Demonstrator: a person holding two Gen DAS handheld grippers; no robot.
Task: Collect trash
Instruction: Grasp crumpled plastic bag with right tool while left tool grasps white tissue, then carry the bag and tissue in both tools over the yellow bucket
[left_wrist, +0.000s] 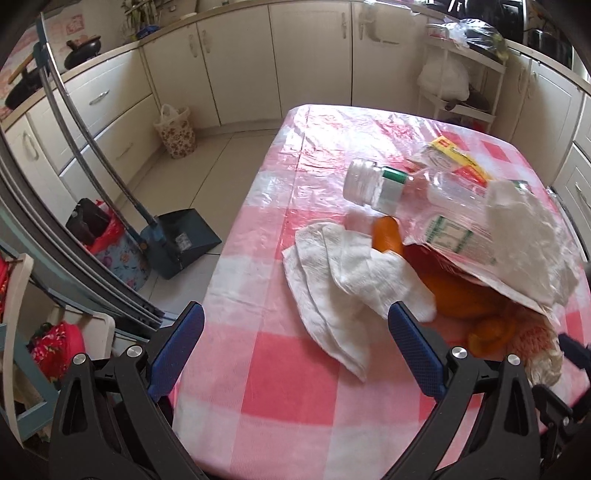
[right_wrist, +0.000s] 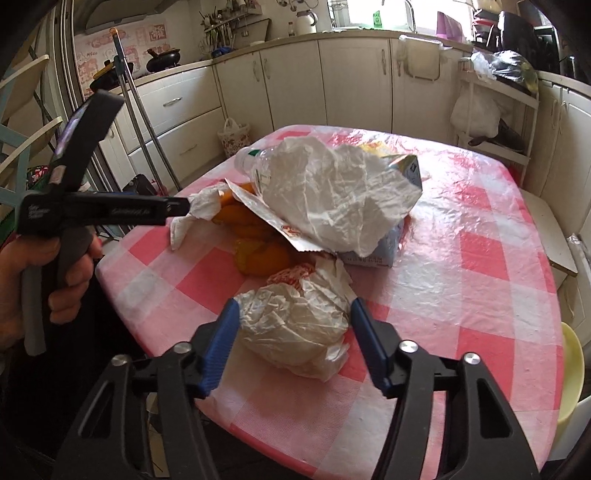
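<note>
A: While the right gripper hung over the table, how did its jaws stand?

B: Apart, one either side of a crumpled wrapper; contact could not be told. The rest of the trash, a bottle, peels and napkins, lay heaped mid-table.

A: Left gripper?

B: Jaws wide apart, empty, above the napkins.

A table in pink-and-white check carries a white tissue, orange peels, a carton and crumpled wrappers.
</note>
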